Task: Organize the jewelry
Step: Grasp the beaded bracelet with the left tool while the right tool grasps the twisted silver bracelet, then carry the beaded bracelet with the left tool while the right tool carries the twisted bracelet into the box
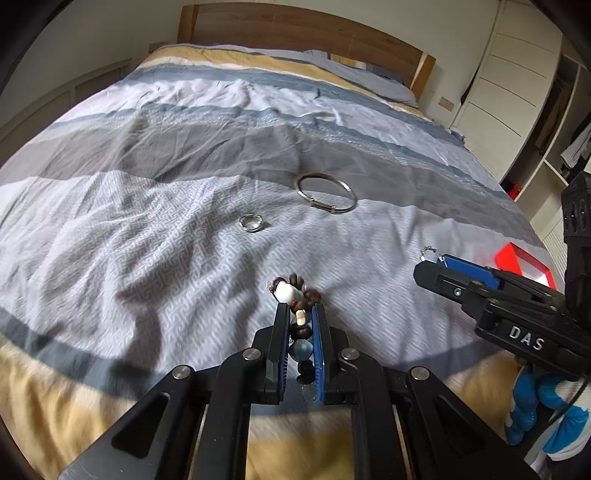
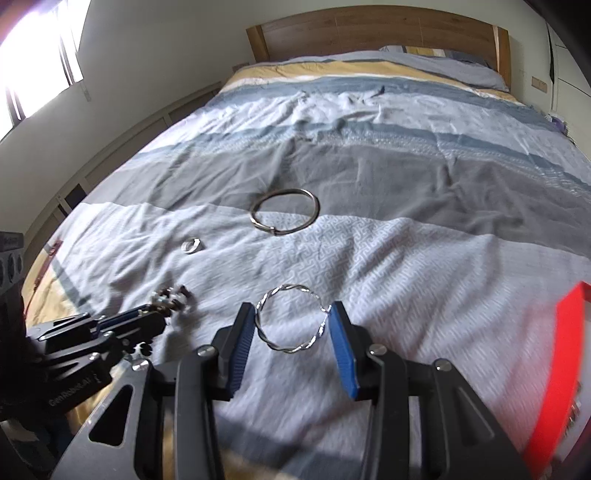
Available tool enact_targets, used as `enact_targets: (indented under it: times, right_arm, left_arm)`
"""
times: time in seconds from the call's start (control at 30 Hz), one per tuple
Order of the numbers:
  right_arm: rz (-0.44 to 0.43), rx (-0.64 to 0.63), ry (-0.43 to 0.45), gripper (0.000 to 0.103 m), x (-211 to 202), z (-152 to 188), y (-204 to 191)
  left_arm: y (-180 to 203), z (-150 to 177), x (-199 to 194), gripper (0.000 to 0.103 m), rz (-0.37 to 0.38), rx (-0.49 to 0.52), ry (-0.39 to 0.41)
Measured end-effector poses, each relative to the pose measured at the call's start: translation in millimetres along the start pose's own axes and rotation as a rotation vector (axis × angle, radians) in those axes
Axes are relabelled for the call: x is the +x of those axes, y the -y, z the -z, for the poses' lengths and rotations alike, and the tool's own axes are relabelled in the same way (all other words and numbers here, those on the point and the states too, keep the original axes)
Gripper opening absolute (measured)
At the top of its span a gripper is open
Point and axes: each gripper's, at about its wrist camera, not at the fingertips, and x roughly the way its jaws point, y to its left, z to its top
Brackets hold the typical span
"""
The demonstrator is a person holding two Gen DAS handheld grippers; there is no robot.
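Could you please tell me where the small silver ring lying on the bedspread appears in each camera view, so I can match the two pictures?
Left wrist view: the small ring lies left of centre, down-left of the large plain bangle.
Right wrist view: the small ring lies left of centre, again down-left of the bangle.
Shared landmark: the wooden headboard at the bed's far end.

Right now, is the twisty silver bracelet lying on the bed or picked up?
Picked up. The twisty silver bracelet sits between the right gripper's blue pads, which press on both its sides above the bedspread.
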Motion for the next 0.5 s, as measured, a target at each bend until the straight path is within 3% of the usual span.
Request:
enact_targets:
  times: [0.5]
  right_arm:
    - [0.042, 0.03, 0.088, 0.039, -130, 37, -1]
  left_arm:
    - [60, 15, -85, 0.011, 0.024, 0.067, 0.055]
